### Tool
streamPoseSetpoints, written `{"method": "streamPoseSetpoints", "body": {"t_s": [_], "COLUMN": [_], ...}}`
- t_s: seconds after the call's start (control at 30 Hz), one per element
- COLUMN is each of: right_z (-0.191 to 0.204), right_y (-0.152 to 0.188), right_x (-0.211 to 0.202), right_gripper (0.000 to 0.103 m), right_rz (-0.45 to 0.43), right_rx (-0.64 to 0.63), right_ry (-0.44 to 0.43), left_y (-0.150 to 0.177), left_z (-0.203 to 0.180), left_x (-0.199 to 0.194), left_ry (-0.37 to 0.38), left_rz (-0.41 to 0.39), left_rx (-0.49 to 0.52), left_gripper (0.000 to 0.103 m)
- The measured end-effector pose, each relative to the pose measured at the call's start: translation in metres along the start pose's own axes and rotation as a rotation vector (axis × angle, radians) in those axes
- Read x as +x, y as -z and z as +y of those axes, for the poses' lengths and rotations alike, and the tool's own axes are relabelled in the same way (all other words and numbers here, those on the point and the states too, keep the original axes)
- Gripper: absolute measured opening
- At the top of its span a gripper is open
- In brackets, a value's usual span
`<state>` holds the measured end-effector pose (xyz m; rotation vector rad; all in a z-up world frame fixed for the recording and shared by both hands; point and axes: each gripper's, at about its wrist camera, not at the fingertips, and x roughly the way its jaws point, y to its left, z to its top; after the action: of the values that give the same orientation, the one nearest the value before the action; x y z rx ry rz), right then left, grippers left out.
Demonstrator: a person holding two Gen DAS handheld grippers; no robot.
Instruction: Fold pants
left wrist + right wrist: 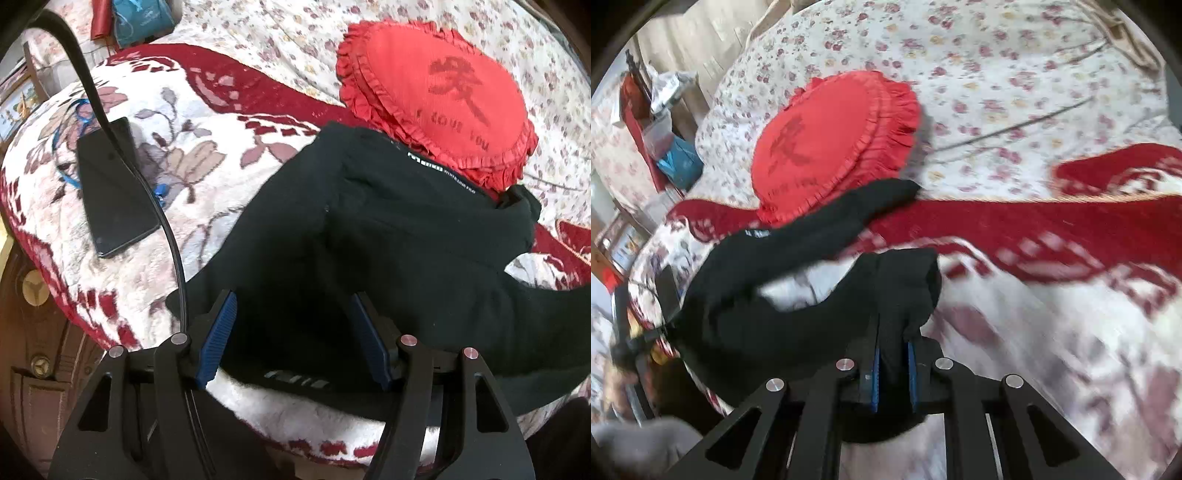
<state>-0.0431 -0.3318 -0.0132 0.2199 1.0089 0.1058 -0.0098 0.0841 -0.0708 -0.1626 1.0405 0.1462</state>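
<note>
Bed [1015, 74]: floral sheet, red-and-white blanket [207, 122] laid over it.
Pants [369, 240]: black, sprawled on the blanket, waistband touching the red cushion [436, 96].
Phone [114, 188]: dark, flat on the blanket, left of the pants.
Left gripper [293, 339]: spread wide over the pants, pinching nothing.
Right gripper [894, 363]: clamped on a pants leg end.

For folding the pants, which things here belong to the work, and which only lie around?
Belong to the work:
- black pants
- right gripper, shut on the pants
- left gripper, open over them

Only lying around:
- red cushion
- black phone
- floral blanket
</note>
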Motion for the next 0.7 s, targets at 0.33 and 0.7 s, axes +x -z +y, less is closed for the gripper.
{"method": "streamPoseSetpoints", "body": {"t_s": [0.33, 0.7], "right_z": [-0.008, 0.067], "right_y": [0.032, 0.009], "right_x": [0.027, 0.07], "right_gripper": [0.032, 0.04], "right_rz": [0.189, 0.157], "right_rx": [-0.014, -0.149], "right_ry": [0.166, -0.09], "left_y": [0.025, 0.016], "left_z": [0.012, 0.024], "left_x": [0.003, 0.006], "left_ry": [-0.01, -0.041], "left_rz": [0.061, 0.042], "left_rx": [0.03, -0.002], "left_gripper": [0.064, 0.064]}}
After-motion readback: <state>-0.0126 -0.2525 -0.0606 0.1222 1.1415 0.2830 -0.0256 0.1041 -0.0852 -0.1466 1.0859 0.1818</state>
